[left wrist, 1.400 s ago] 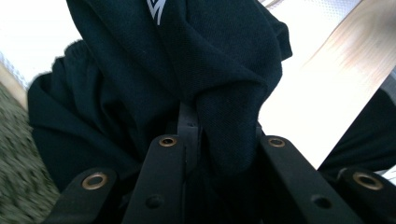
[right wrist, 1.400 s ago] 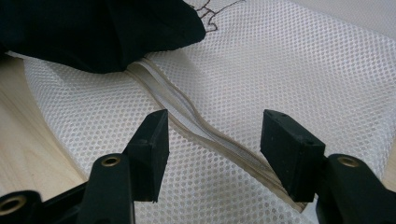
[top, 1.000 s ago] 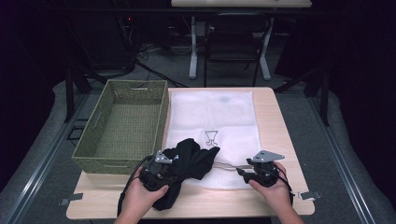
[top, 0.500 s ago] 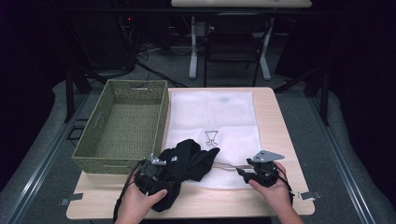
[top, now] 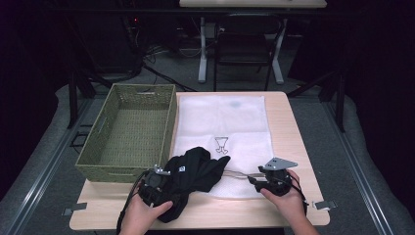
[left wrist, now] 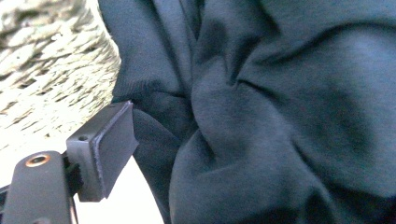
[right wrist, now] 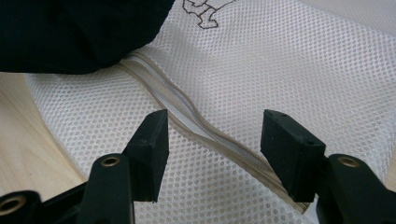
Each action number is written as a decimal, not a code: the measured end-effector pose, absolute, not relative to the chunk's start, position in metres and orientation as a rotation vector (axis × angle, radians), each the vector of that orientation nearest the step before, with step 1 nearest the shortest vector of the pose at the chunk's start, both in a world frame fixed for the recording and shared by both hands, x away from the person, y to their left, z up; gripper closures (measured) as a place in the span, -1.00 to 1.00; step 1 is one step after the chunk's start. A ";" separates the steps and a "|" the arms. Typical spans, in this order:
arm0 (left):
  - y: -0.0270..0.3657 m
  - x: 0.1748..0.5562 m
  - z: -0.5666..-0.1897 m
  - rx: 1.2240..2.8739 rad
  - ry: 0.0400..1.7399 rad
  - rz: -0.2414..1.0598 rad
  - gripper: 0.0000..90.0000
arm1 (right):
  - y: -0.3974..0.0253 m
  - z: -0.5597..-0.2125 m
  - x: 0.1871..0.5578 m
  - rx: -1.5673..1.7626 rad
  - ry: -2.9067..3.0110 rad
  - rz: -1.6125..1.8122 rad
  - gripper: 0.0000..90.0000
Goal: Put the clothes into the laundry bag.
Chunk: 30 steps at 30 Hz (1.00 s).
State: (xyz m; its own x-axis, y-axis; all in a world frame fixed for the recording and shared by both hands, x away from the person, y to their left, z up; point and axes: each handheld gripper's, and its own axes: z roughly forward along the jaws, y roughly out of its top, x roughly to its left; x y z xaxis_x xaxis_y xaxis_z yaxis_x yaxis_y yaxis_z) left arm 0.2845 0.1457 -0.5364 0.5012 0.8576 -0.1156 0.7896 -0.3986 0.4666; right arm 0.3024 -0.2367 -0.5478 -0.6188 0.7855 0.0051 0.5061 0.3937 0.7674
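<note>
Your left gripper (top: 159,183) was buried in the crumpled black garment (top: 195,171) at the desk's (top: 293,127) front edge, finger state unclear; your right gripper's (right wrist: 212,149) fingers stood spread over the white mesh bag's (right wrist: 280,70) zipper (right wrist: 187,112).

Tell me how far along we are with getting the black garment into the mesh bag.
Early stage. Done: the mesh bag lies flat on the table with its zipper edge toward the person. In hand: the left tongs are at the bunched black garment, grip not readable; the right tongs sit open over the zipper edge. Left: the garment still lies outside on the bag, which looks unopened. The basket looks empty.
</note>
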 end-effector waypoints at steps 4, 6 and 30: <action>0.147 0.287 -0.541 2.276 1.346 0.160 -0.65 | -0.237 -0.548 0.302 1.115 2.299 1.075 -0.07; 0.146 0.288 -0.543 2.272 1.339 0.161 -0.65 | -0.236 -0.548 0.302 1.119 2.301 1.074 -0.07; 0.139 0.291 -0.554 2.313 1.253 0.157 -0.31 | -0.215 -0.526 0.319 1.068 2.399 0.980 -0.20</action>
State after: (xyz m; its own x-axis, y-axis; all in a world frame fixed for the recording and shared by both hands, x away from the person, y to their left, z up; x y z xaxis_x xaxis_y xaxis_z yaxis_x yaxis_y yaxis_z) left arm 0.2912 0.1393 -0.5539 0.5698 0.8110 -0.1325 0.7534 -0.4511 0.4784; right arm 0.3193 -0.2151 -0.5260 -0.6610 0.7499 -0.0260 0.5172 0.4805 0.7083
